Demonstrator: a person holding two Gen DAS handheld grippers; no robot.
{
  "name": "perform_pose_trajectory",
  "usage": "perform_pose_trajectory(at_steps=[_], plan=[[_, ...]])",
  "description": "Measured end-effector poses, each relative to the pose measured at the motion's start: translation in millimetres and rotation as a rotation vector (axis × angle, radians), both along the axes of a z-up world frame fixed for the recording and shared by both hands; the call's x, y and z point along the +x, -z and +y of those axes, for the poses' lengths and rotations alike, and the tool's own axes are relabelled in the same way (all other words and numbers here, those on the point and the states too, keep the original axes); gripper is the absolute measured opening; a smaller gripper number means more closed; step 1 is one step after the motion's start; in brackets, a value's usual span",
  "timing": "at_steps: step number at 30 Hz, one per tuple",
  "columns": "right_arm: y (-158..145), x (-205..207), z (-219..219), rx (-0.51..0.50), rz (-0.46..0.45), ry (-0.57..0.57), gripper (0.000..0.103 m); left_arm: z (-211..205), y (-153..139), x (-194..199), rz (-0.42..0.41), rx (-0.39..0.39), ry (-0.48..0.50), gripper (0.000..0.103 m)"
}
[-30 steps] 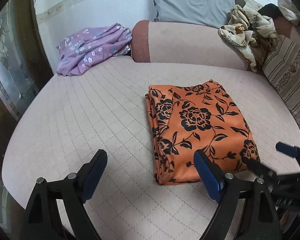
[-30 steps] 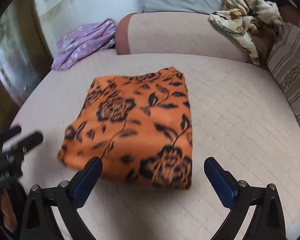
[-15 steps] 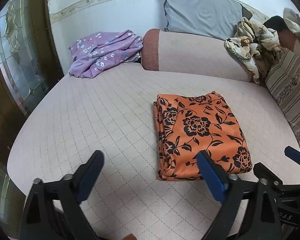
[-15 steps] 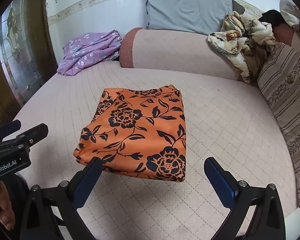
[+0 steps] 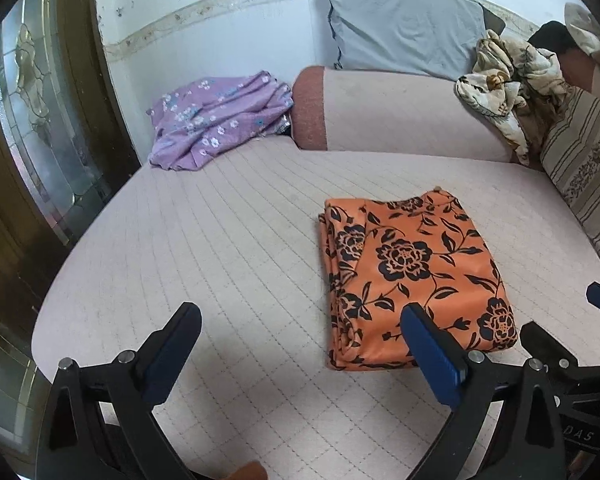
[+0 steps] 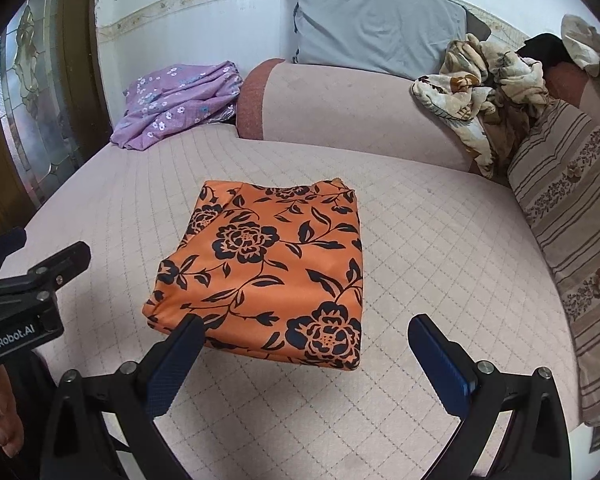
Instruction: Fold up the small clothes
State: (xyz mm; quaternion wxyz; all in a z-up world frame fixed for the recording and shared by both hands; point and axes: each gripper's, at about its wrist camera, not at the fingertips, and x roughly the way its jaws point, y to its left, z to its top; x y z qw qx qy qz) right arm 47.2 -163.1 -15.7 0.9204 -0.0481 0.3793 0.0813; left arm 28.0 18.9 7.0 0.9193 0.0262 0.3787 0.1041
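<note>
An orange cloth with black flowers (image 5: 412,272) lies folded into a flat rectangle on the pale quilted bed (image 5: 228,240); it also shows in the right wrist view (image 6: 268,264). My left gripper (image 5: 300,344) is open and empty, held above the bed just left of and nearer than the cloth. My right gripper (image 6: 304,348) is open and empty, held above the cloth's near edge. The right gripper shows at the right edge of the left wrist view (image 5: 568,332).
A crumpled purple floral garment (image 5: 216,120) lies at the far left corner. A pink bolster (image 5: 396,116) and a grey pillow (image 5: 404,28) stand at the back. A beige floral blanket (image 5: 504,84) and a striped cushion (image 5: 584,184) lie at the right. A glazed door (image 5: 32,112) stands on the left.
Both grippers have pulled back and risen from the folded orange cloth, so more of the bed and wall shows. The cloth lies where it was.
</note>
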Motion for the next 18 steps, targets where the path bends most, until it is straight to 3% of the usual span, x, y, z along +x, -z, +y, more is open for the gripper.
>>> perform_pose_trajectory(at_steps=[13,18], plan=[[2.3,17.8,-0.4,-0.021,-0.003,-0.005,0.103,-6.8,4.2,22.0,0.022,-0.037,0.044,0.100],[6.1,26.6,-0.3,-0.022,0.004,-0.003,0.103,-9.6,1.0,28.8,-0.010,-0.029,0.063,0.100]])
